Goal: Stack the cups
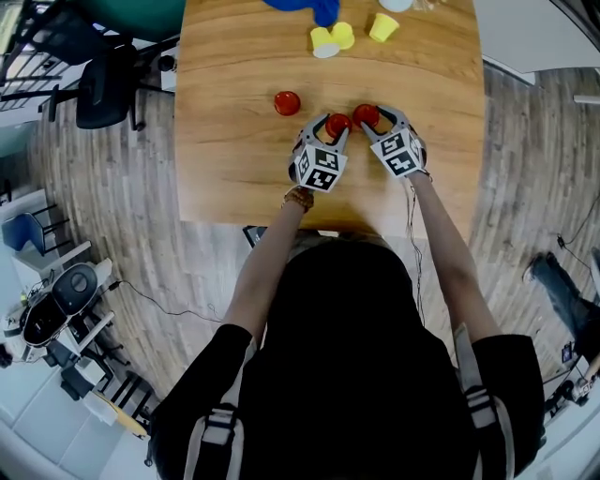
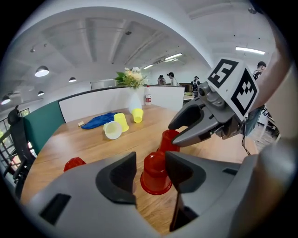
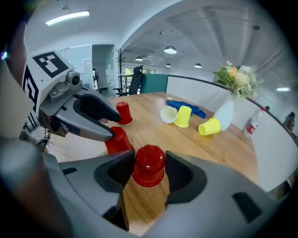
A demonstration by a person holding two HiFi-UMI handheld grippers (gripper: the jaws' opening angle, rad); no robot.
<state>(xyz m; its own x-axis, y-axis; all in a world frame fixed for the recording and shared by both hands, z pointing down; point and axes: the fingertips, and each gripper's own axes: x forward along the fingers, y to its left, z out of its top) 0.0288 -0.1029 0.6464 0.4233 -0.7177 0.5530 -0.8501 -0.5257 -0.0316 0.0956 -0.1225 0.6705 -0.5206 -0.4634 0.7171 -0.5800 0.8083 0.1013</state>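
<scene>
Wooden table (image 1: pixel 234 169) with 3 red cups (image 1: pixel 287 102), 3 yellow cups (image 1: pixel 324 42), blue cloth (image 1: pixel 302 6)

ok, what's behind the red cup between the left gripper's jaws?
Directly behind it is a second red cup, upside down and partly covered by the right gripper. Farther back are yellow cups and a blue cloth. Whether the red cups touch is hidden.

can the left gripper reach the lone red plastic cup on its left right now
Likely yes: bare wooden table separates the left gripper from that lone red plastic cup, though its jaws straddle another red cup.
</scene>
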